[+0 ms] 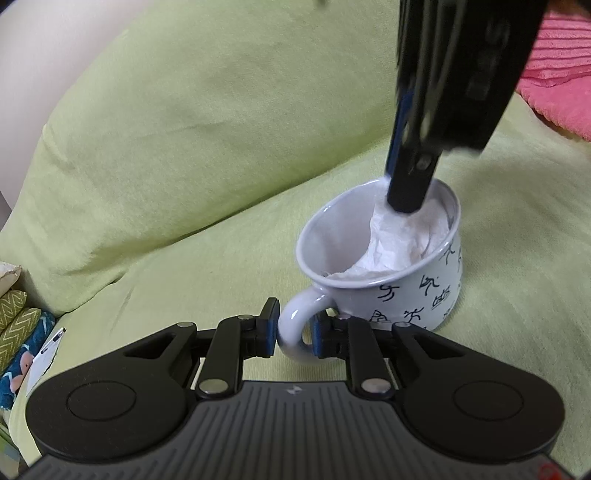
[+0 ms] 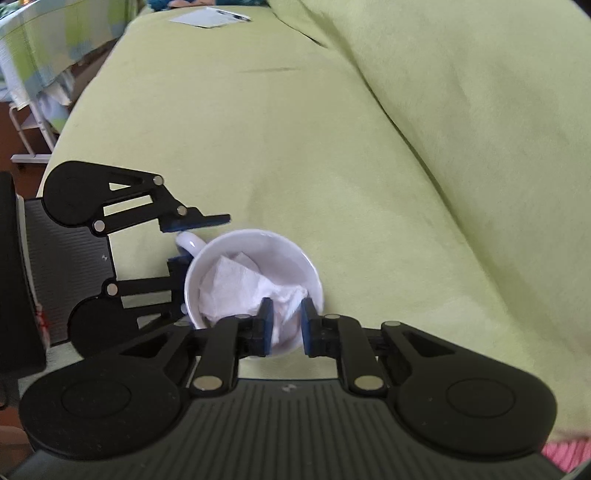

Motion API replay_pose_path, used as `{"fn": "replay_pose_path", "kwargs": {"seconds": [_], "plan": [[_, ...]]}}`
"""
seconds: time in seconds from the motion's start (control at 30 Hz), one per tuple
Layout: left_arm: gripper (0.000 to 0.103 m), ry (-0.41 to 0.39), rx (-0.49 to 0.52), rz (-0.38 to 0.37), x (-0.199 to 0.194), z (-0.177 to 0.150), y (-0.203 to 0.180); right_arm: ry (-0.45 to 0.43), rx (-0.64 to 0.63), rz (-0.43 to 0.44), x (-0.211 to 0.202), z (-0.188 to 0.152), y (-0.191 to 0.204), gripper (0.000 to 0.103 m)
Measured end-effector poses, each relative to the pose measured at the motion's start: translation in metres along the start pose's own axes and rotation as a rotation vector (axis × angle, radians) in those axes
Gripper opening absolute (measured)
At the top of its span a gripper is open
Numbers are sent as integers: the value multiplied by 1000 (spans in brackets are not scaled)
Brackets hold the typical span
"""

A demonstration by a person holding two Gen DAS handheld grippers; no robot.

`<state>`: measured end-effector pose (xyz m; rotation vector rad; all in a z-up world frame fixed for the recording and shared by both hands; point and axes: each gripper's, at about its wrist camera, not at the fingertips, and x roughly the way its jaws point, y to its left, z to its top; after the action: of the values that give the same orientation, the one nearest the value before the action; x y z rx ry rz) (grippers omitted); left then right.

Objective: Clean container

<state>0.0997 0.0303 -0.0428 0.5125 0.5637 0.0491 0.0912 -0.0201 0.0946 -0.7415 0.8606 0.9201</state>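
A sofa seat [image 1: 207, 280] covered in light green fabric carries the things. A white mug [image 1: 417, 291] printed with black figures stands upright on it, directly ahead of the left tool [image 1: 293, 334], its handle turned toward that tool. A matching green back cushion [image 1: 192, 122] rests along the seat, beyond the mug in the left wrist view. A pink ribbed cloth [image 1: 554, 74] is seen on the seat, far to the right of the left tool. A white sheet of paper [image 2: 208, 16] lies flat on the seat's far end, well ahead of the right tool [image 2: 287, 325] and apart from the mug [image 2: 255, 240].
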Motion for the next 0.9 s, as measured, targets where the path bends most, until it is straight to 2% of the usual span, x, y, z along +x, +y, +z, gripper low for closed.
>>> {"fn": "replay_pose_path", "kwargs": {"seconds": [0.1, 0.2, 0.3, 0.43, 0.5, 0.57, 0.67, 0.8, 0.9], "plan": [[21, 3, -5, -4, -2, -1, -1, -42, -91, -20, 0, -3, 8, 0], [21, 1, -18, -15, -5, 0, 1, -155, -193, -59, -26, -3, 16, 0], [21, 5, -27, -19, -8, 0, 0, -219, -404, -137, -51, -9, 39, 0], [21, 8, -34, -20, -13, 1, -3, -189, -701, -185, -54, -45, 82, 0], [21, 8, -37, -24, -16, 1, -4, -175, -781, -191, -50, -67, 101, 0], [22, 5, -37, -25, -19, 1, -5, -167, -822, -197, -45, -83, 115, 0], [22, 6, -43, -27, -22, 0, -6, -159, -814, -198, -41, -92, 123, 0], [22, 8, -46, -29, -23, 0, -7, -137, -776, -218, -32, -85, 116, 1], [24, 10, -51, -32, -24, 1, -4, -89, -788, -186, -32, -81, 112, 2]]}}
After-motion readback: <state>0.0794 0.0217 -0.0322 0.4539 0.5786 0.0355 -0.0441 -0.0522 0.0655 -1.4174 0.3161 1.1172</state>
